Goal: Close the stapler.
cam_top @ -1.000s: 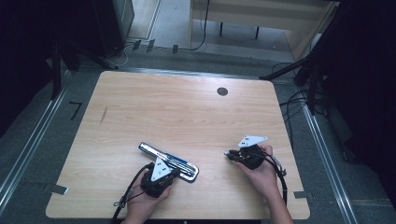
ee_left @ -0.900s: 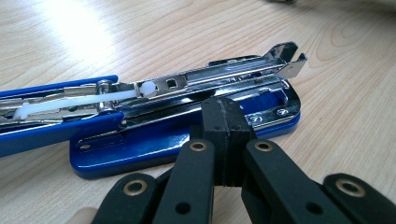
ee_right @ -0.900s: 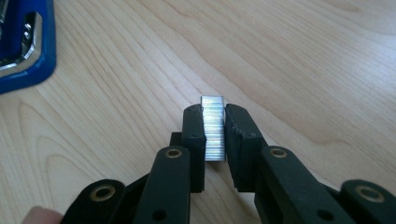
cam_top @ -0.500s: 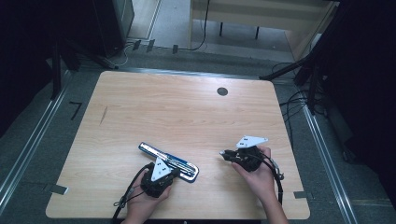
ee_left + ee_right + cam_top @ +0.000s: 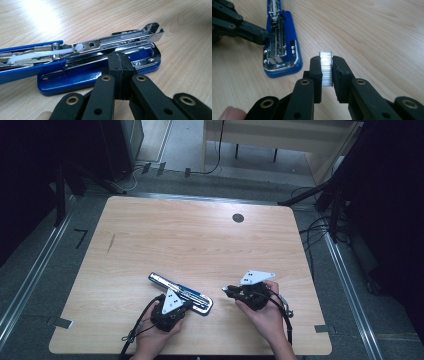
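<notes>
A blue stapler (image 5: 180,292) lies swung open on the wooden table (image 5: 200,245), its chrome staple channel (image 5: 110,42) facing up. My left gripper (image 5: 188,304) is shut with nothing between its jaws, and its tips (image 5: 120,62) rest against the long side of the stapler's blue base. In the right gripper view the stapler (image 5: 279,45) lies ahead to the left, and the left gripper (image 5: 265,37) touches its edge. My right gripper (image 5: 226,291) is shut on a short strip of staples (image 5: 326,71), held a little to the right of the stapler's front end.
A dark round grommet (image 5: 238,218) sits near the table's far edge and a short dark mark (image 5: 111,243) at the left. Cables trail from both grippers toward the near edge. Metal rails (image 5: 30,280) run along the floor beside the table.
My right gripper has moved left and slightly nearer, bringing the staple strip closer to the stapler. The left gripper and the stapler have stayed put.
</notes>
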{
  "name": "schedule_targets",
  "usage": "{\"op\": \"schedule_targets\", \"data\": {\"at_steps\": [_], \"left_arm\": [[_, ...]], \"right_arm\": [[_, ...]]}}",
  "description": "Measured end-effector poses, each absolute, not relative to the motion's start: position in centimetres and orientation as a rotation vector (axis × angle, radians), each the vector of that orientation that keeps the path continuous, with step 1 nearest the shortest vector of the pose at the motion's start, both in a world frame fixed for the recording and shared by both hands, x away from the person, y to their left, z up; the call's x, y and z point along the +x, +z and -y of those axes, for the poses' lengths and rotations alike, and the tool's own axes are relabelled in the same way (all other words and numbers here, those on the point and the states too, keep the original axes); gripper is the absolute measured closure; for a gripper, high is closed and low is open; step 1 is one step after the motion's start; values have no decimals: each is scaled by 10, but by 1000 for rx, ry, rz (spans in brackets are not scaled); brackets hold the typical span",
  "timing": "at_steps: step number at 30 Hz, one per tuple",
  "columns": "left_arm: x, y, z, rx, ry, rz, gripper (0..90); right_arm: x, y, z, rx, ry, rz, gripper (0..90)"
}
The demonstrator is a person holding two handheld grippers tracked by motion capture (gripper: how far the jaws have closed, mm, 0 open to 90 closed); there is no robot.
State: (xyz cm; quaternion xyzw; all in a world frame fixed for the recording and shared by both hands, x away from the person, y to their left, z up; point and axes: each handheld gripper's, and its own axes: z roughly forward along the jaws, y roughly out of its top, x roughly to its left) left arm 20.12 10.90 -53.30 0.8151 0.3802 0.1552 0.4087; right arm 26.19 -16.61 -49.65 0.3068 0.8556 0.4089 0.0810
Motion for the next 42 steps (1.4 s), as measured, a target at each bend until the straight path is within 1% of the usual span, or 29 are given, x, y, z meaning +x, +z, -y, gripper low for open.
{"op": "schedule_targets", "data": {"at_steps": [16,22,27,30,42], "left_arm": [[201,-533,-109,2051,391,-958,900],[202,-533,-109,2051,385,-961,900],[202,-533,-109,2050,385,-960,900],[202,-533,-109,2052,385,-960,900],[202,-533,-109,2052,388,-958,900]], "right_arm": [[247,-483,128,837,1280,-2596,802],[246,-478,121,835,1282,-2606,801],[246,-480,118,847,1282,-2607,801],[245,-486,109,829,1273,-2624,802],[240,-486,95,799,1246,-2646,802]]}}
